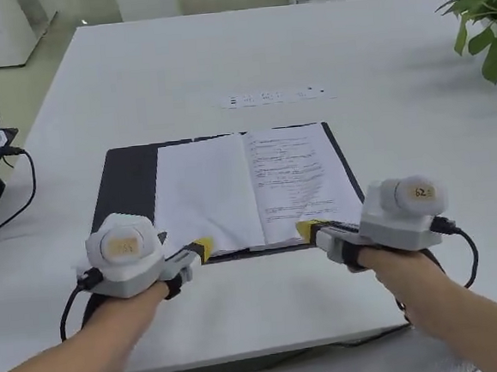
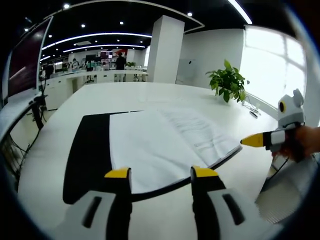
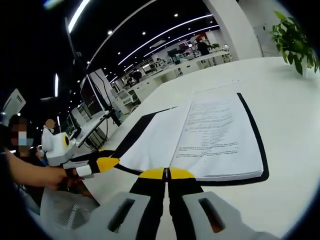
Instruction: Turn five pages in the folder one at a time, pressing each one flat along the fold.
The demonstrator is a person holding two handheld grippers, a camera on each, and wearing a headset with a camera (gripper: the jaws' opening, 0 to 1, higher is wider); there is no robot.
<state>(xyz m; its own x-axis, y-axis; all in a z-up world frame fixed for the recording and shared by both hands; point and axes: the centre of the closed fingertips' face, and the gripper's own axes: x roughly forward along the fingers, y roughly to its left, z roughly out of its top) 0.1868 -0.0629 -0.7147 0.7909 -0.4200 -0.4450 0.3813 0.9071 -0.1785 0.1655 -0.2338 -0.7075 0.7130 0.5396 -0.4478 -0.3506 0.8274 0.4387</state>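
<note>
Your counter point(image 1: 324, 51) is a wide white top. Near your edge of it lies the open folder point(image 1: 126, 185), its black cover flat on the surface and its white pages point(image 1: 206, 194) spread to both sides. Past the folder, a faint strip of small printed marks point(image 1: 276, 97) sits on the white. A green plant point(image 1: 483, 12) shows at the far right corner; you cannot tell whether it stands on the counter.

Folder point(image 1: 130, 188) open on table point(image 1: 350, 57); plant point(image 1: 485, 12) far R; L gripper point(image 1: 203, 248), R gripper point(image 1: 308, 228) at near edge.
</note>
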